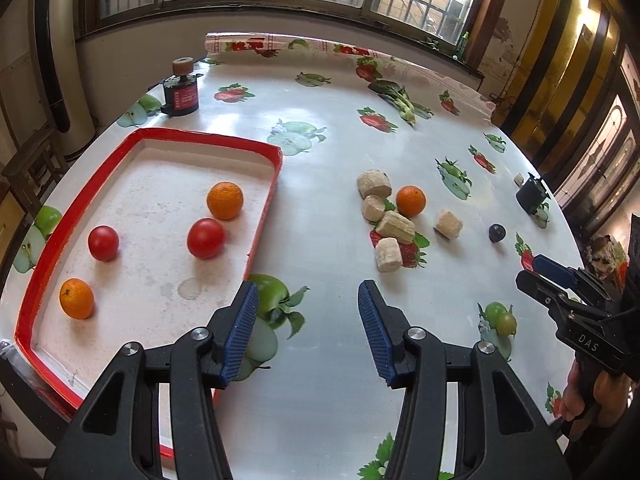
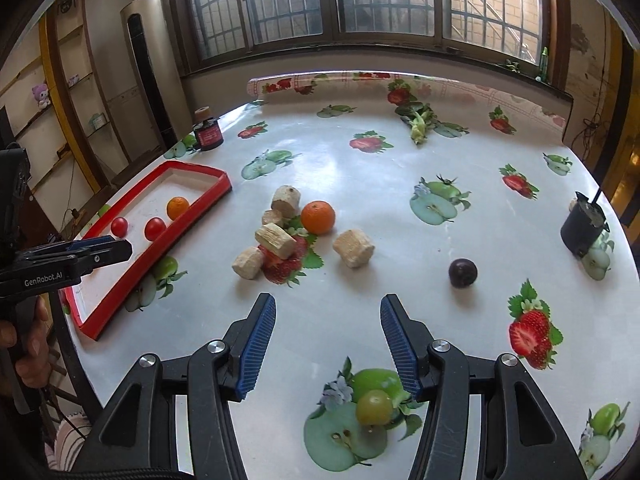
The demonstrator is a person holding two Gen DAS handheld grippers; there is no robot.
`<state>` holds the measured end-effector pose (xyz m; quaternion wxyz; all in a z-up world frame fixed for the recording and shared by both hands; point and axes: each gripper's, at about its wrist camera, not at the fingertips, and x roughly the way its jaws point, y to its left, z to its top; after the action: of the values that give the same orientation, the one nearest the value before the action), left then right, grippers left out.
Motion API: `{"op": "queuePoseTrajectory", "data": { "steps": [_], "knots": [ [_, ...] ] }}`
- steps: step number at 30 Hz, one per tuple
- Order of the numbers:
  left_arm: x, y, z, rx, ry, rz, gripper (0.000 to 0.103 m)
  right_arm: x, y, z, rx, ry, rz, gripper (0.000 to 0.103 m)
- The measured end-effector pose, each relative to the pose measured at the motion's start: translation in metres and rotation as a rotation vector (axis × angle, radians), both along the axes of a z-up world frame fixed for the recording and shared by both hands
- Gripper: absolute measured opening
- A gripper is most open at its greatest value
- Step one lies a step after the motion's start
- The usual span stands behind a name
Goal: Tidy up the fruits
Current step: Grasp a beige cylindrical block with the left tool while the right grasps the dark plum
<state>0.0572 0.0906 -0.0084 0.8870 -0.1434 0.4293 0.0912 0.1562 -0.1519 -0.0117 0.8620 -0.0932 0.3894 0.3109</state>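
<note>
Red-rimmed tray (image 1: pixel 208 138) holds two oranges and two tomatoes. We judge one orange (image 2: pixel 318 217), one plum (image 2: pixel 463 273) and one green grape (image 2: pixel 374 407) remain on the table. Left gripper (image 1: pixel 308 328) and right gripper (image 2: pixel 328 344) are released, empty.

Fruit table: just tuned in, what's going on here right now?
A person holds two grippers, both open and empty. The red tray holds two oranges and two tomatoes. Still out on the table: an orange beside pale cut chunks, a dark plum and a green grape. The left gripper hovers by the tray; the right gripper hovers near the grape.
</note>
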Motion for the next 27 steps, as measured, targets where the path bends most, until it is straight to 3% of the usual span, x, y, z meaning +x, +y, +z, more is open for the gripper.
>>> {"op": "queuePoseTrajectory", "data": {
  "steps": [14, 27],
  "knots": [
    [0.016, -0.046, -0.003, 0.004, 0.018, -0.099, 0.05, 0.013, -0.06, -0.01, 0.007, 0.017, -0.112, 0.057],
    [0.039, -0.053, -0.016, -0.031, 0.045, -0.127, 0.05, 0.031, -0.059, -0.022, 0.004, 0.037, -0.113, 0.056]
  ]
}}
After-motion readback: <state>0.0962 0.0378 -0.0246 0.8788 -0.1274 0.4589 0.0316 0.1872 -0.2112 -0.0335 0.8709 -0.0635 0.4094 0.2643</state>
